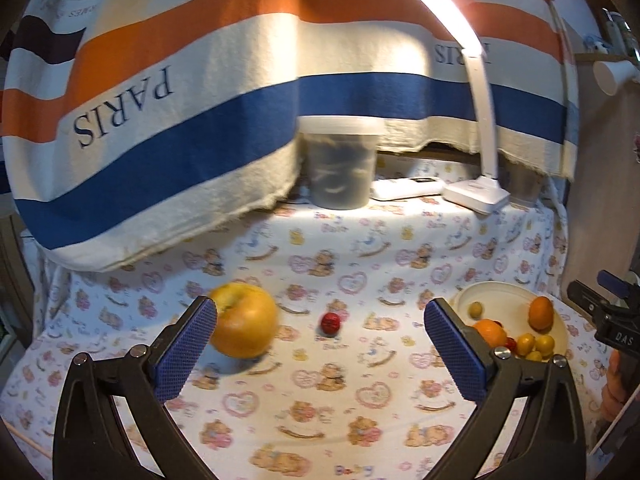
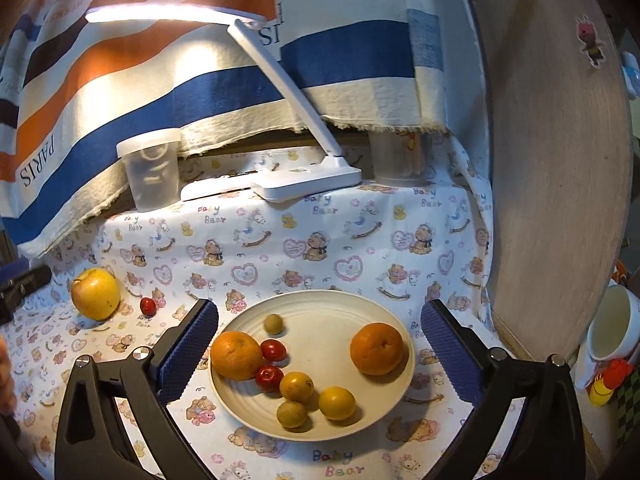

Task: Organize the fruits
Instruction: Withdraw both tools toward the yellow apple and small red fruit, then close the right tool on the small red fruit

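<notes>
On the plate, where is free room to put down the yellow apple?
Free: the plate middle, between the left orange and right orange. Crowded: front-left, where small fruits cluster. The yellow apple lies on cloth outside.

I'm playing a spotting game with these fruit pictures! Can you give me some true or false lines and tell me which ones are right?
1. The big yellow apple sits on the plate. False: it lies on the cloth, away from the plate.
2. Two oranges are on the plate. True: one near its left side, one near its right.
3. The left tool is squeezing the apple. False: it is open and holds nothing.
4. A small red fruit lies on the cloth beside the apple. True.
5. The right tool is open, with the plate in front of it. True.
6. The lamp is switched off. False: its head glows brightly.
</notes>
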Motion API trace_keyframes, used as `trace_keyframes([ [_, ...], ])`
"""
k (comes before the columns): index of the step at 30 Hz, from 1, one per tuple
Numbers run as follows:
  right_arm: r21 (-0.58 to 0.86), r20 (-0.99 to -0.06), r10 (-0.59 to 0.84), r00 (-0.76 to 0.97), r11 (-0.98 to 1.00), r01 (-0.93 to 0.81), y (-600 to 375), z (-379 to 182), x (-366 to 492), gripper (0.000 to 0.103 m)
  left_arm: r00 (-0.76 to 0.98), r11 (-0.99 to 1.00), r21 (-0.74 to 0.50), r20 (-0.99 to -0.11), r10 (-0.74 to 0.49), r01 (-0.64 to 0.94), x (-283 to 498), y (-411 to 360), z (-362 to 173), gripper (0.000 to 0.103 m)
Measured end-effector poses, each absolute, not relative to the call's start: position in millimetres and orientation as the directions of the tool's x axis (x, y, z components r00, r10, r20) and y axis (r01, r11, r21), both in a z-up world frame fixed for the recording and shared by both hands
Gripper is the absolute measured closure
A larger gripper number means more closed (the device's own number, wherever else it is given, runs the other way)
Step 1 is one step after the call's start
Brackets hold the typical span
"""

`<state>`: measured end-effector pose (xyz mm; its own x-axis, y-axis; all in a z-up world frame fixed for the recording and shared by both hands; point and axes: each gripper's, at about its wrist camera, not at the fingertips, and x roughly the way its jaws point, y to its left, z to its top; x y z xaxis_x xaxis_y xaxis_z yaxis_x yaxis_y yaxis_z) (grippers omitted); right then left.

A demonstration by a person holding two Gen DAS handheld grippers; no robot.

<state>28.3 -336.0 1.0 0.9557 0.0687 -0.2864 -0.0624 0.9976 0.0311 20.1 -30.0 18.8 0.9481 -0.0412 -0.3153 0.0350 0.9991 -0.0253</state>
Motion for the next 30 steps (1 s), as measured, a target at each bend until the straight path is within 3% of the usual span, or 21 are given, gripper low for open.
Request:
trace_keyframes([
  [12,0.051,-0.334,0.221,0.916,0.975,-0.217,-248.1,41.4,47.5,0.001,0.920,0.984,-0.138,-0.389,0.046,-0.108,45.9,45.2,16.8,0.000],
  [17,0.062,-0.411,0.266,0.872,0.962,-0.265,-198.4,39.1,76.7,0.001,0.903,0.976,-0.132,-0.418,0.101,-0.170,62.4,67.7,1.3,0.000],
  [22,0.106,-0.525,0.298,0.797,0.952,-0.286,-154.3,20.3,120.0,0.001,0.883,0.957,-0.212,-0.463,0.079,-0.197,77.7,93.7,-20.9,0.000],
  [24,0.109,-0.556,0.295,0.777,0.953,-0.284,-139.6,11.9,134.3,0.012,0.874,0.957,-0.222,-0.482,0.058,-0.186,81.8,95.7,-24.3,0.000],
  [30,0.072,-0.658,0.273,0.701,0.950,-0.303,-101.2,-19.9,168.6,0.032,0.862,0.953,-0.216,-0.502,0.077,-0.211,83.7,95.2,-25.4,0.000],
])
